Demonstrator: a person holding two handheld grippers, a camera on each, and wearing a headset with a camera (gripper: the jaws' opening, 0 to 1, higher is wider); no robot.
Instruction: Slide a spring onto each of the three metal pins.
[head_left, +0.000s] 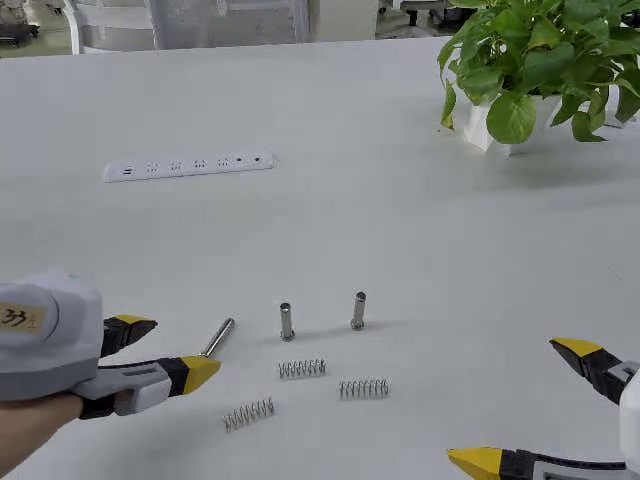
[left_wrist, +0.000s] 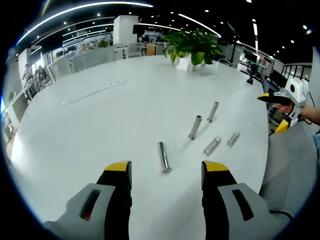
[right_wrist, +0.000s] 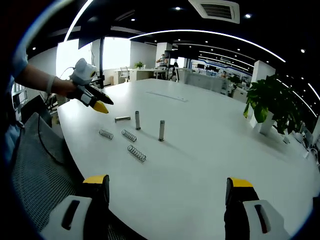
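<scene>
Two metal pins stand upright on the white table, one (head_left: 286, 321) left of the other (head_left: 358, 310). A third pin (head_left: 218, 336) lies flat to their left. Three loose springs lie in front of them: one at the left (head_left: 249, 413), one in the middle (head_left: 302, 368), one at the right (head_left: 364, 387). My left gripper (head_left: 165, 348) is open just left of the lying pin (left_wrist: 163, 156), which sits ahead of its jaws. My right gripper (head_left: 535, 405) is open at the table's near right edge, well away from the standing pins (right_wrist: 137, 120) (right_wrist: 161, 130) and the springs (right_wrist: 136, 152).
A white power strip (head_left: 188, 165) lies at the far left of the table (head_left: 400, 200). A potted green plant (head_left: 540, 60) stands at the far right corner. White chairs (head_left: 110, 25) stand beyond the table's far edge.
</scene>
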